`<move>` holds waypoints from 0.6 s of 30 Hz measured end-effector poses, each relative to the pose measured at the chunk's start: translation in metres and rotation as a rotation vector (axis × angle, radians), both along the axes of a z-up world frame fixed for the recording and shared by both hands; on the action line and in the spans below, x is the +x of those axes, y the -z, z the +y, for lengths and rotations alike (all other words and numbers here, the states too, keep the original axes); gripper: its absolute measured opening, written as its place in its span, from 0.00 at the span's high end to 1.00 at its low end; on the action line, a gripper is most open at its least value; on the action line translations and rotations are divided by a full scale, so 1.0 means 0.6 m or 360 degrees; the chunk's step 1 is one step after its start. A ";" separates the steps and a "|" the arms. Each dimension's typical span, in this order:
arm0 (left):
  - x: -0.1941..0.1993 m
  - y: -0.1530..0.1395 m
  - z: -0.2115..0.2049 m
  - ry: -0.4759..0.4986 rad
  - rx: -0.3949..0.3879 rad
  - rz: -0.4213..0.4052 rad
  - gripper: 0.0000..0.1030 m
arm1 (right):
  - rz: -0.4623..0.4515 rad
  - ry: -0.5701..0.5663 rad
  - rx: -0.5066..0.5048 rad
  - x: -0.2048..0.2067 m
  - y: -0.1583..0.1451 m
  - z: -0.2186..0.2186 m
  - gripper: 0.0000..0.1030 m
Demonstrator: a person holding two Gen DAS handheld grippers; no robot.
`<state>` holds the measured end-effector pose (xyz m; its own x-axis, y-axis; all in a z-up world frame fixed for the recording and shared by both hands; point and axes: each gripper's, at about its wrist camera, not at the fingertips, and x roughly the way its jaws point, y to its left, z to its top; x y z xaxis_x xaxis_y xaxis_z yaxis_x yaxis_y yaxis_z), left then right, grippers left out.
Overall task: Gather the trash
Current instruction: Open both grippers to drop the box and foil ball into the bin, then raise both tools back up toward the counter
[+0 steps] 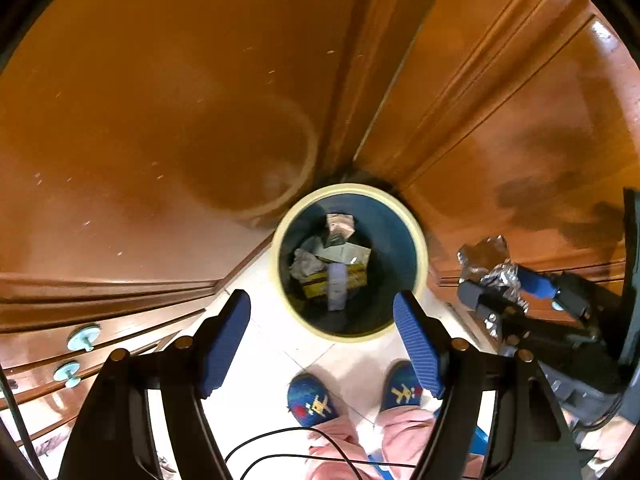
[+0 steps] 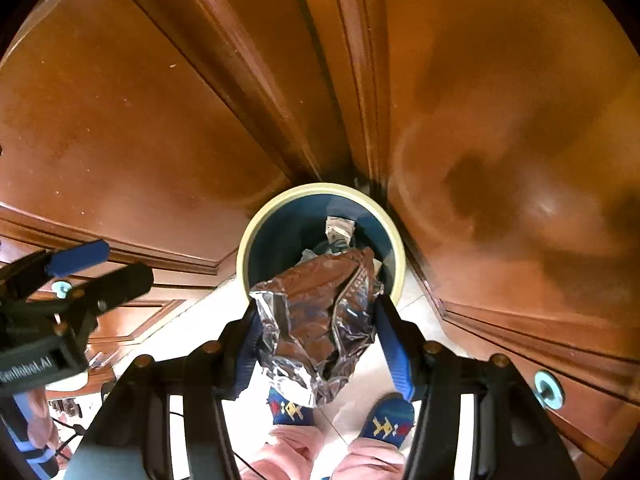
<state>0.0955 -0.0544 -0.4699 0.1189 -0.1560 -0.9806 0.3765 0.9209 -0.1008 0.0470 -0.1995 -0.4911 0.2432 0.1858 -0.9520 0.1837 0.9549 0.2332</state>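
A round bin with a cream rim (image 1: 421, 248) and dark blue inside stands on the floor in a corner of wooden cabinets. It holds several pieces of paper and wrapper trash (image 1: 336, 264). My left gripper (image 1: 322, 300) hangs over the bin's near edge, pointing down, open with nothing between its blue pads. To its right my right gripper (image 1: 504, 288) is shut on a crumpled silver foil wrapper (image 1: 486, 258). In the right wrist view the foil wrapper (image 2: 312, 312) sits squeezed between the right gripper (image 2: 316, 312) pads, above the bin (image 2: 245, 248). The left gripper (image 2: 108, 266) shows at the left.
Brown wooden cabinet doors (image 1: 160, 100) close in behind and beside the bin. Drawers with pale blue knobs (image 1: 83, 338) are at the left. A person's feet in blue slippers (image 1: 310, 400) and pink trousers stand on pale floor tiles (image 1: 272, 360). Black cables (image 1: 280, 456) hang below.
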 end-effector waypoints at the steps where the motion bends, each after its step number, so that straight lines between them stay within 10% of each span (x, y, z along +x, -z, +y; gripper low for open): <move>1: -0.002 -0.002 0.005 -0.0006 0.0002 -0.0009 0.30 | 0.0004 -0.0002 0.0010 0.004 -0.002 0.000 0.47; 18: -0.014 -0.027 0.068 -0.0178 -0.0020 -0.0060 0.30 | -0.0038 -0.0002 0.0003 0.017 -0.031 0.025 0.30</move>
<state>0.0872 -0.0137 -0.4535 0.1731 -0.1520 -0.9731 0.2750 0.9562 -0.1005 0.0572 -0.1844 -0.4725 0.2656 0.1881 -0.9455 0.1769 0.9546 0.2396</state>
